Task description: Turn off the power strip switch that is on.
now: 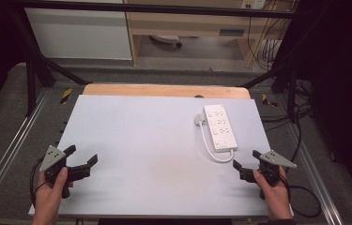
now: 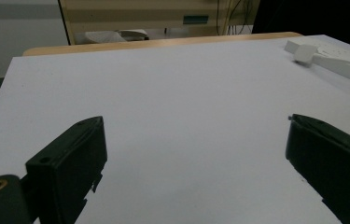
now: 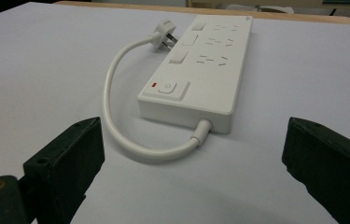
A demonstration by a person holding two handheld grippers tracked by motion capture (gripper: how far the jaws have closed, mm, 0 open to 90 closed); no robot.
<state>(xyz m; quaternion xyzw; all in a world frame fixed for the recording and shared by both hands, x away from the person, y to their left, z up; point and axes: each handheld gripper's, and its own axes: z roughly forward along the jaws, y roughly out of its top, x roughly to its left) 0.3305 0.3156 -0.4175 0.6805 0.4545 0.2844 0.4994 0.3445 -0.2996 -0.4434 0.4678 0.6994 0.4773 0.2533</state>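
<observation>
A white power strip (image 1: 219, 126) lies flat on the white table top (image 1: 145, 140) at the right, its short cable (image 1: 210, 147) looping from the near end back to a plug (image 1: 200, 120) beside it. In the right gripper view the power strip (image 3: 200, 70) lies just ahead of the jaws, with its switch at the near end and the plug (image 3: 162, 33) at its far left. My right gripper (image 1: 247, 159) is held open near the table's right front edge, just short of the strip. My left gripper (image 1: 81, 154) stands open at the front left with nothing between its jaws. The power strip (image 2: 336, 58) lies far off at the upper right of the left gripper view.
A wooden board edge (image 1: 164, 90) runs along the table's far side. Black frame bars (image 1: 33, 70) and metal rails (image 1: 4, 154) flank the table. Cables (image 1: 300, 187) trail on the floor at the right. A cabinet (image 1: 187, 23) stands beyond.
</observation>
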